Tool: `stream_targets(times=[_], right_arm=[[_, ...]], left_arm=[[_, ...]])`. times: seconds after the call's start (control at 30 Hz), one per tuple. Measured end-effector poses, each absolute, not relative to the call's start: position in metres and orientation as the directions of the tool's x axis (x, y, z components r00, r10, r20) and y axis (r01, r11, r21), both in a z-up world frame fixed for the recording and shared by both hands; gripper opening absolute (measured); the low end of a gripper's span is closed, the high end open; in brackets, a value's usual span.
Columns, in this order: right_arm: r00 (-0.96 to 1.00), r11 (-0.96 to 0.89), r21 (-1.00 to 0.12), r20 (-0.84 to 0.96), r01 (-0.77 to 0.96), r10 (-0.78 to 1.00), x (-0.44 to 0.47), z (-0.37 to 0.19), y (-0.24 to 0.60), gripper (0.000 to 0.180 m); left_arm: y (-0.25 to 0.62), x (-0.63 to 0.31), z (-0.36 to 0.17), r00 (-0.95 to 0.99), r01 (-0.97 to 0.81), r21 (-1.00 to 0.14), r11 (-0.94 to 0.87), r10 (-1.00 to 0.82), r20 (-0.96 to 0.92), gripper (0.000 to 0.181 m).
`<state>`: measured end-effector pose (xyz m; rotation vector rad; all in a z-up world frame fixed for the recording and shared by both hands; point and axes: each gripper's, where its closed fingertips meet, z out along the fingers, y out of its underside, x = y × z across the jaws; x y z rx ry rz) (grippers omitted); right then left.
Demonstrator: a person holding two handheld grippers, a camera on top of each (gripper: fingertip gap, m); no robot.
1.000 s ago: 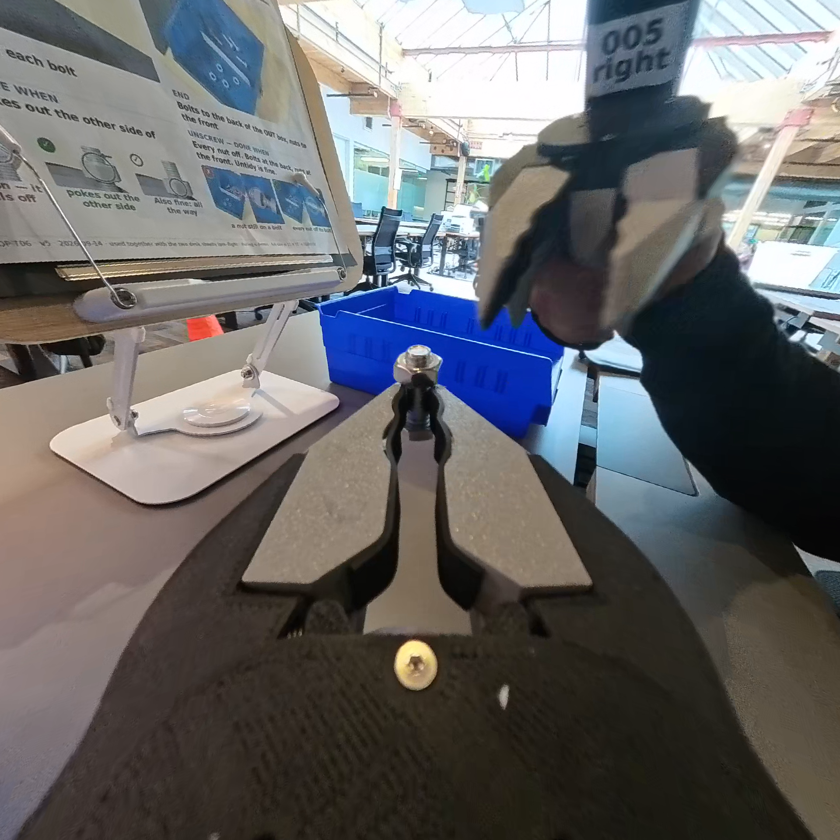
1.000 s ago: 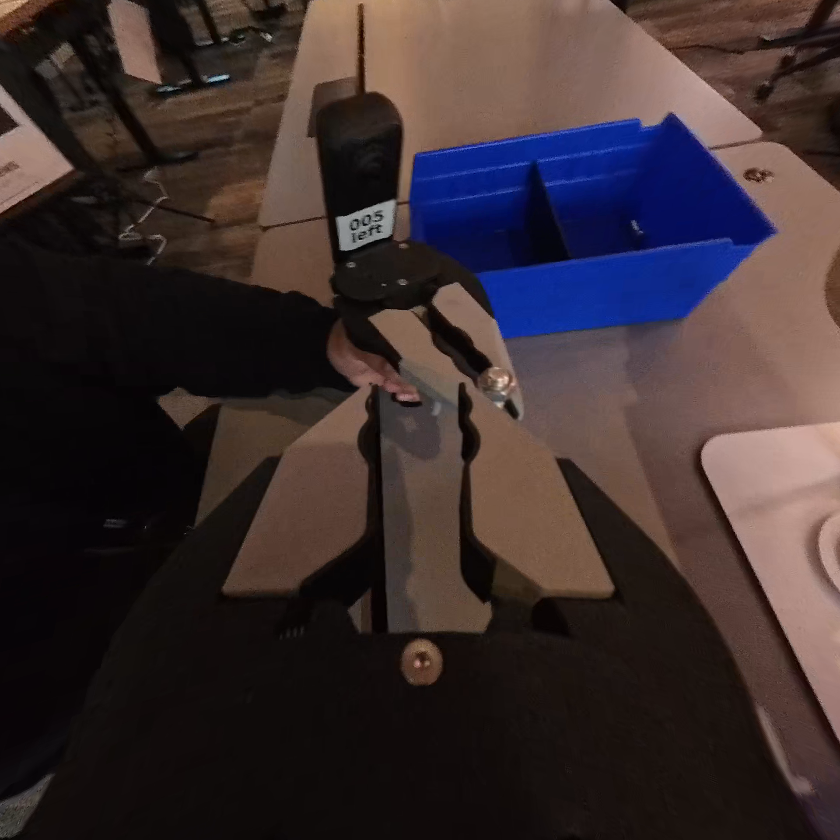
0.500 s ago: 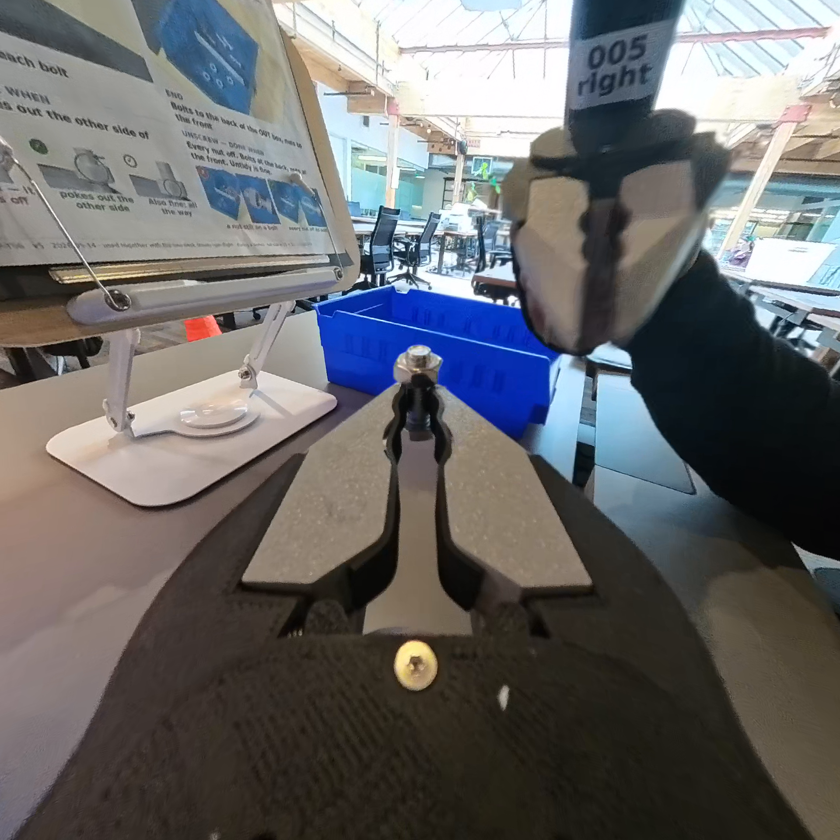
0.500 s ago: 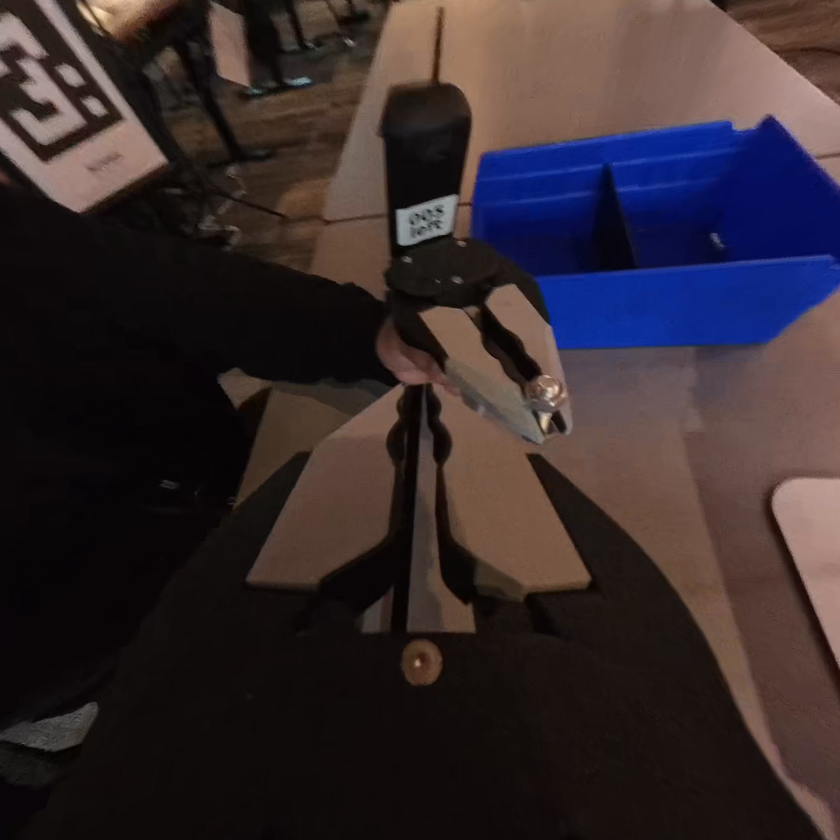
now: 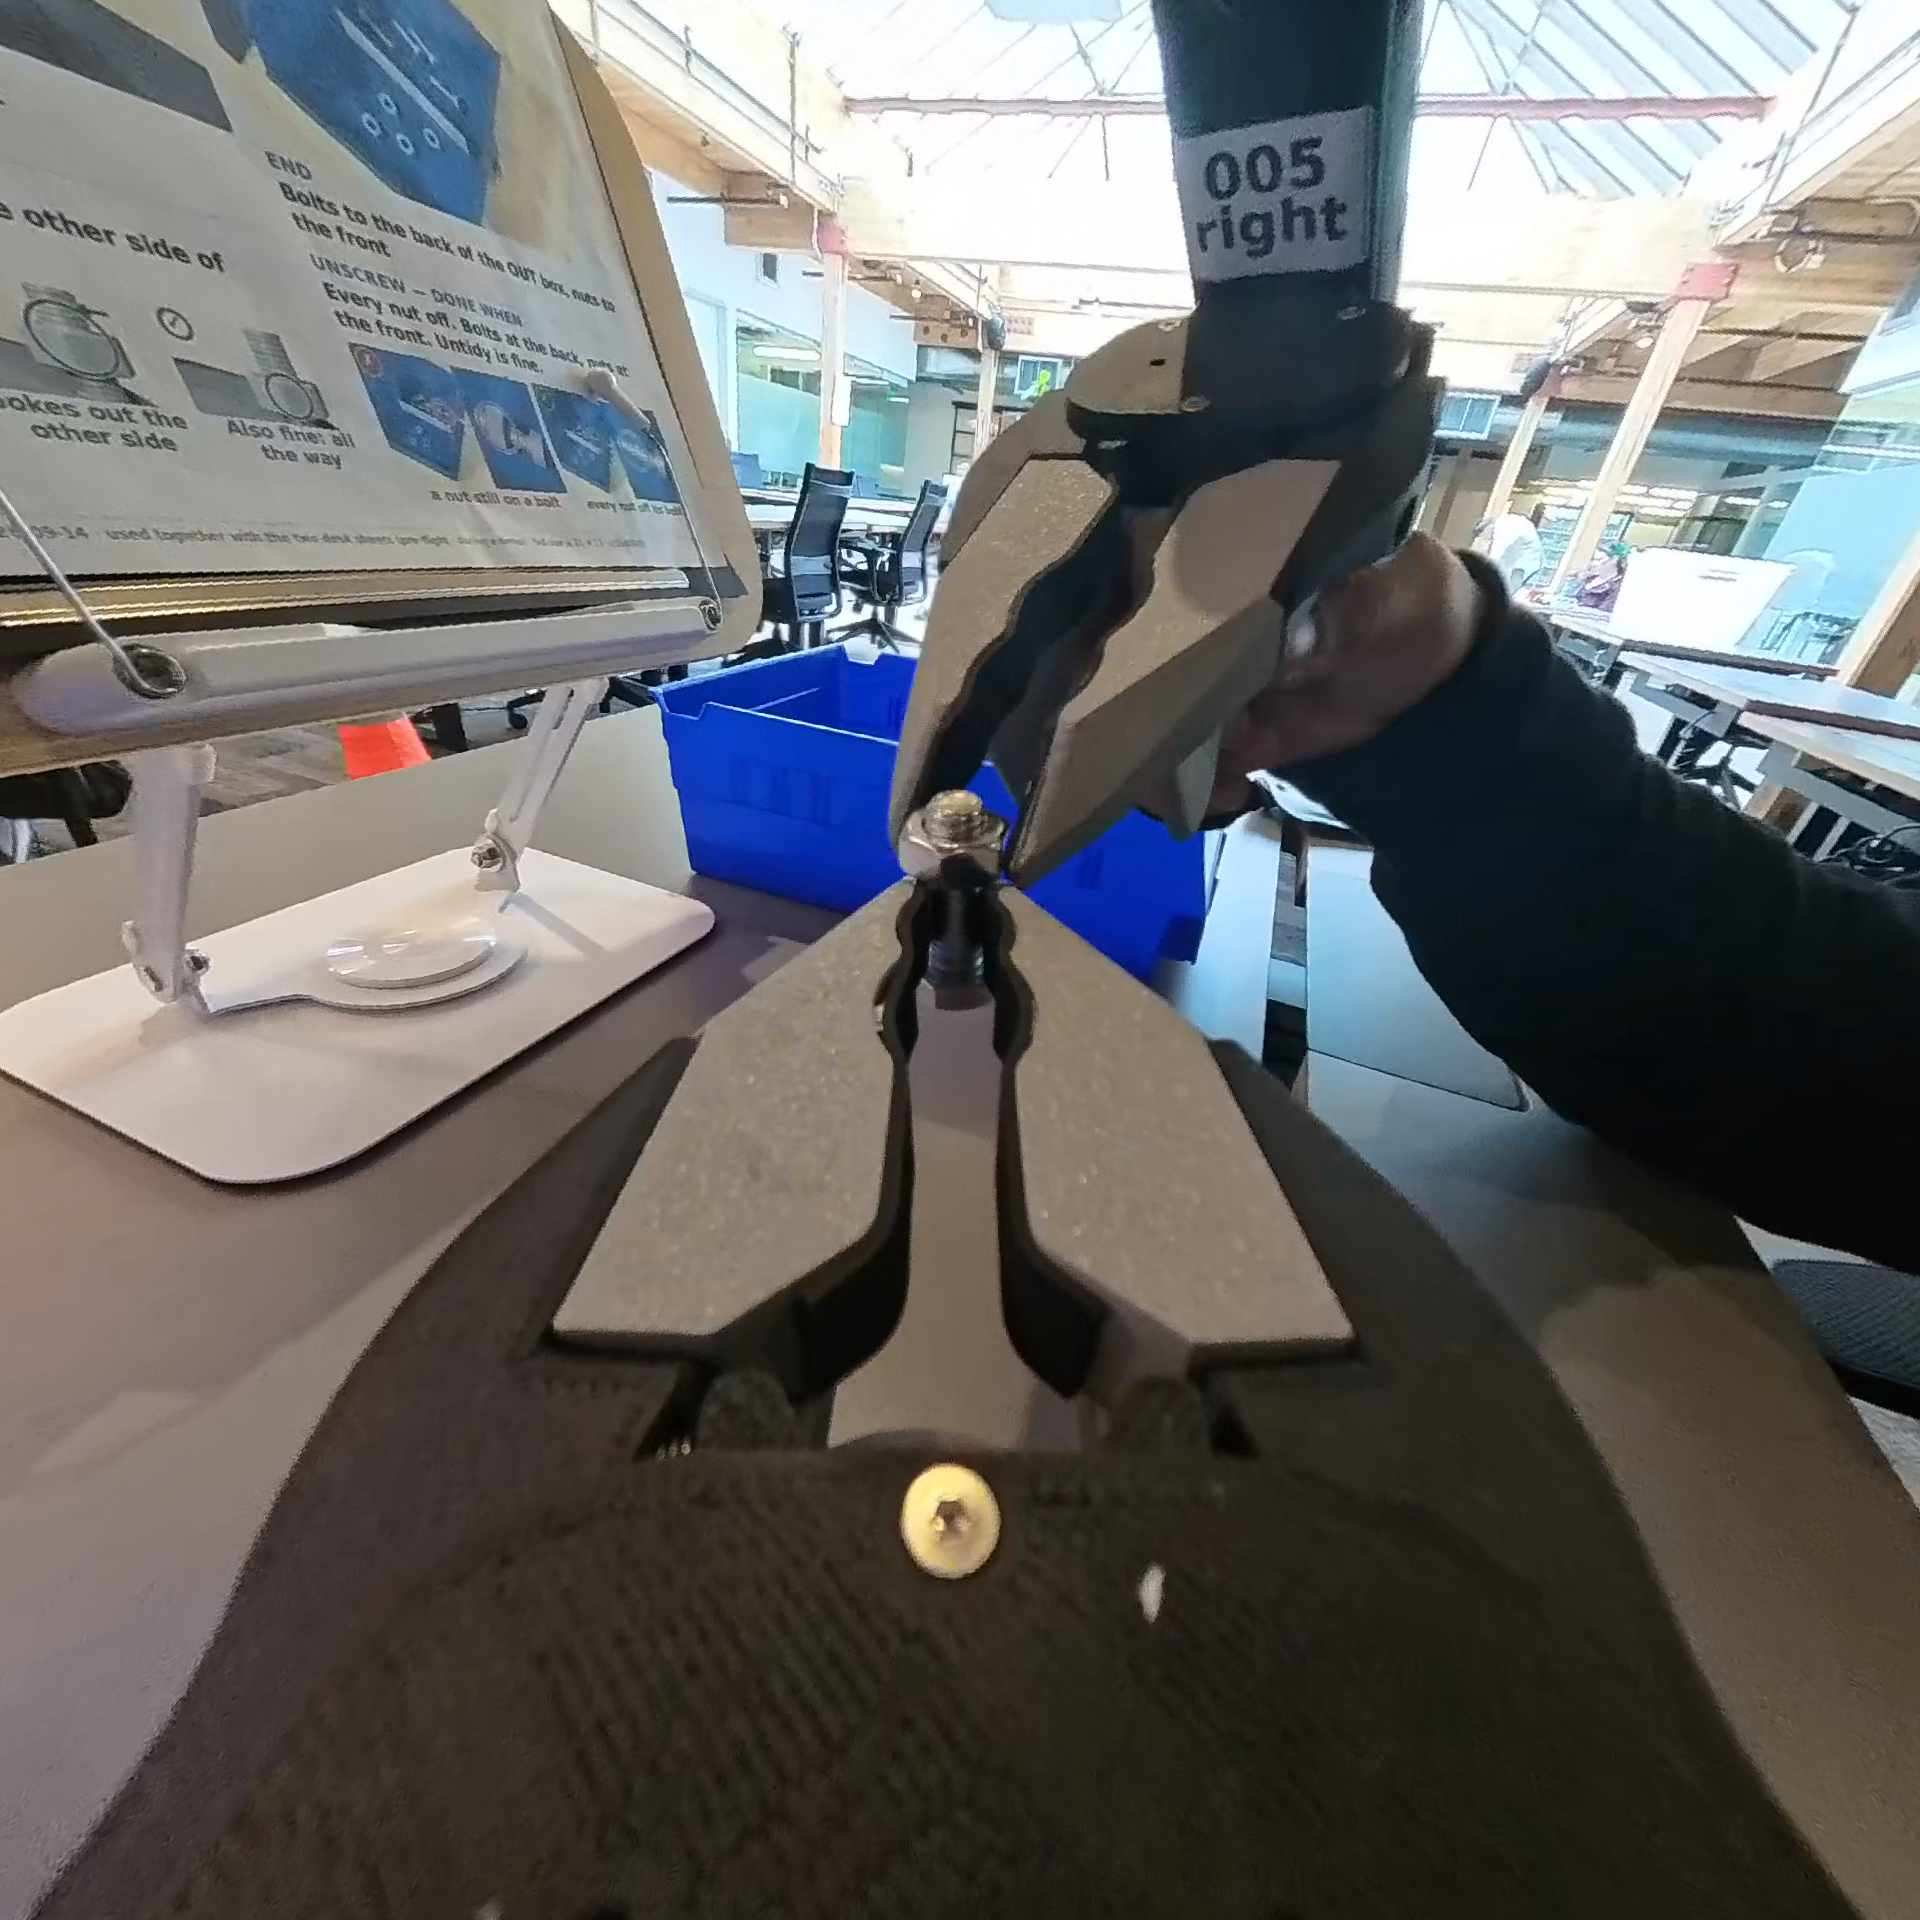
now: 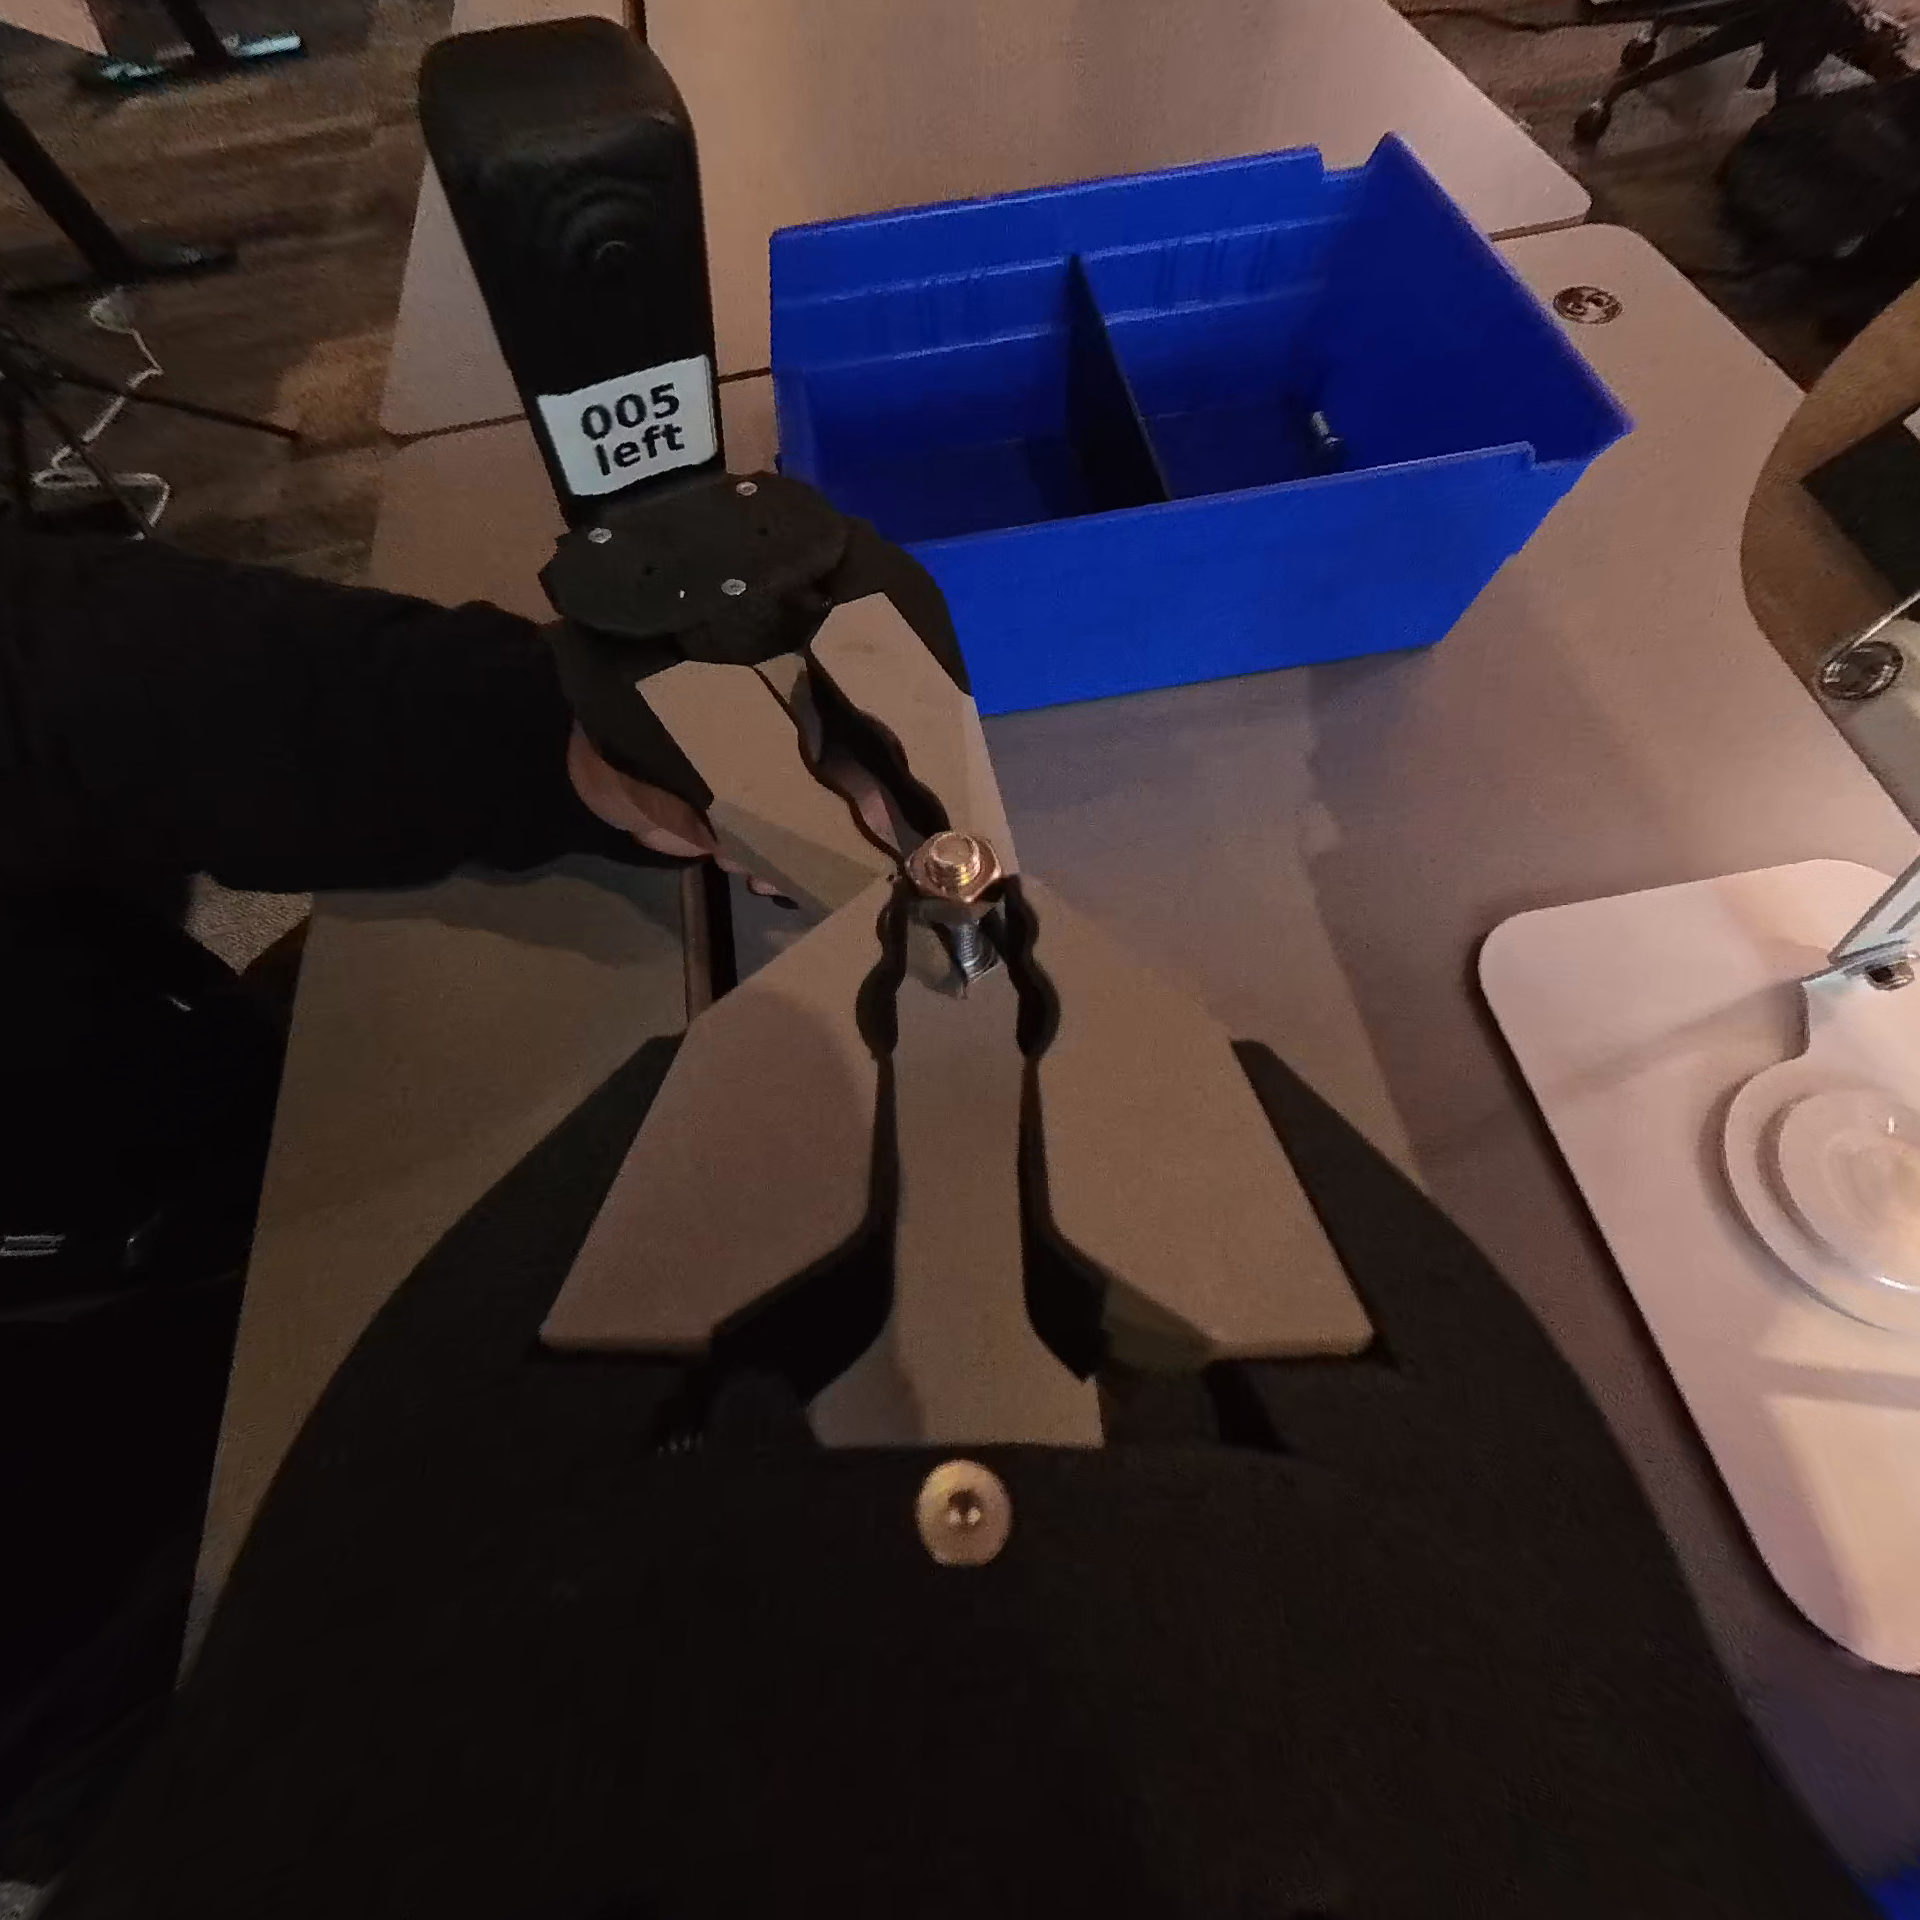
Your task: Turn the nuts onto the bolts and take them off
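One silver hexagonal steel nut (image 5: pixel 951 840) sits near the tip of a threaded steel bolt (image 5: pixel 954 940), and the pair is held in the air above the grey table (image 5: pixel 208 1299), in front of a blue plastic divided bin (image 6: pixel 1226 582). The left gripper (image 5: pixel 956 935) has its jaws closed on the bolt's shank just below the nut, so the bolt stands upright between the fingertips. The right gripper (image 6: pixel 948 904) reaches in from above, its two fingertips bracketing the nut's flats; whether they press on the nut or only stand beside it cannot be told from either view. Inside the bin's right compartment lies another small bolt (image 6: pixel 1320 431). A white document stand (image 5: pixel 343 997) holding a printed instruction sheet (image 5: pixel 312 291) rests on the table to one side.

Risks, as I judge them: if the right fingertips catch only the nut's corners, they may slip round it without turning it. Too much sideways push could tilt the bolt in the left grip, and a nut this near the tip might drop off and roll away.
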<state>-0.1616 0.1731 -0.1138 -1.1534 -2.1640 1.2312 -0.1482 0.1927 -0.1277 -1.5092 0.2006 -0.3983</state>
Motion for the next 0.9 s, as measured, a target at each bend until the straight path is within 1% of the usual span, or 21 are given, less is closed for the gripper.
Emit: stream_targets(times=[0.17,0.47,0.53,0.7,0.9], right_arm=[[-0.589,0.278,-0.853,-0.041,0.441,0.807,-0.165,-0.112,0.175,0.014],[-0.568,0.221,-0.856,-0.099,0.467,0.817,-0.168,-0.119,0.183,0.014],[-0.574,0.207,-0.861,-0.115,0.465,0.811,-0.167,-0.118,0.182,0.014],[-0.573,0.203,-0.860,-0.121,0.469,0.811,-0.168,-0.120,0.182,0.014],[-0.567,0.186,-0.864,-0.132,0.467,0.813,-0.168,-0.121,0.181,0.014]], left_arm=[[0.192,-0.151,-0.125,0.913,0.163,-0.986,0.021,-0.382,0.143,0.006],[0.193,-0.159,-0.127,0.902,0.233,-0.972,0.015,-0.377,0.210,0.010],[0.192,-0.158,-0.126,0.900,0.227,-0.974,0.018,-0.387,0.203,0.007],[0.193,-0.158,-0.127,0.913,0.197,-0.980,0.021,-0.369,0.175,0.007],[0.193,-0.162,-0.128,0.924,0.181,-0.983,0.023,-0.348,0.161,0.013]])
